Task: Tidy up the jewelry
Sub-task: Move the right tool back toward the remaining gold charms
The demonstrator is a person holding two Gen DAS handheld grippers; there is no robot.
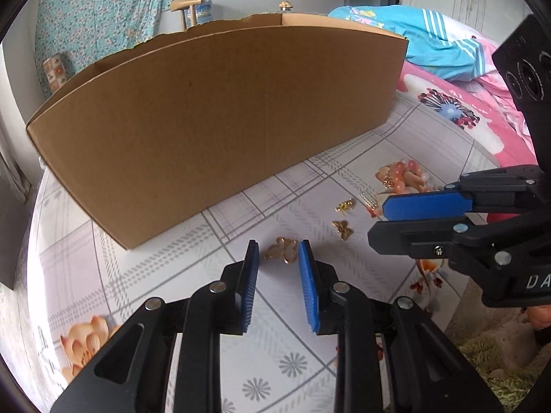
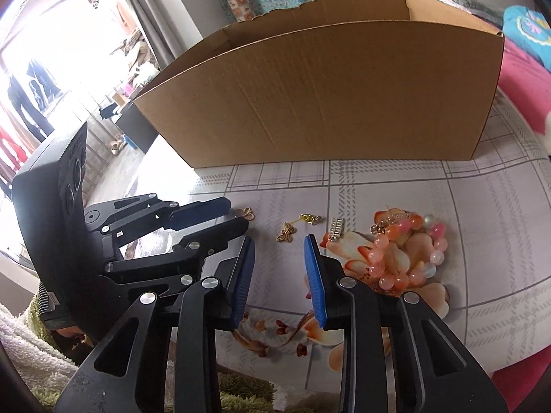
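Jewelry lies scattered on the glossy flowered, grid-patterned tablecloth (image 2: 396,186) ahead of both my grippers. My left gripper (image 1: 279,251) has its ribbed blue pads apart, and a gold openwork butterfly charm (image 1: 282,249) sits on the cloth just past its fingertips, between them; I see no pad touching it. Its wings spread roughly across the jaw gap. My right gripper (image 2: 279,245) also has its jaws parted, with nothing between them. Just beyond its tips lie a smaller gold butterfly charm (image 2: 286,234), a thin gold ornament (image 2: 311,219) lying crosswise, and a short silver bar with a row of stones (image 2: 335,229), its long axis running away from me. To the right of that gripper a bracelet of smooth pink and orange round beads (image 2: 409,251) is heaped in a loose pile. A plain brown corrugated cardboard box (image 2: 327,103) stands open-topped farther ahead, its long wall facing me and its rear edge torn. Bare cloth lies between the jewelry and the box wall. My two grippers sit close together, side by side.
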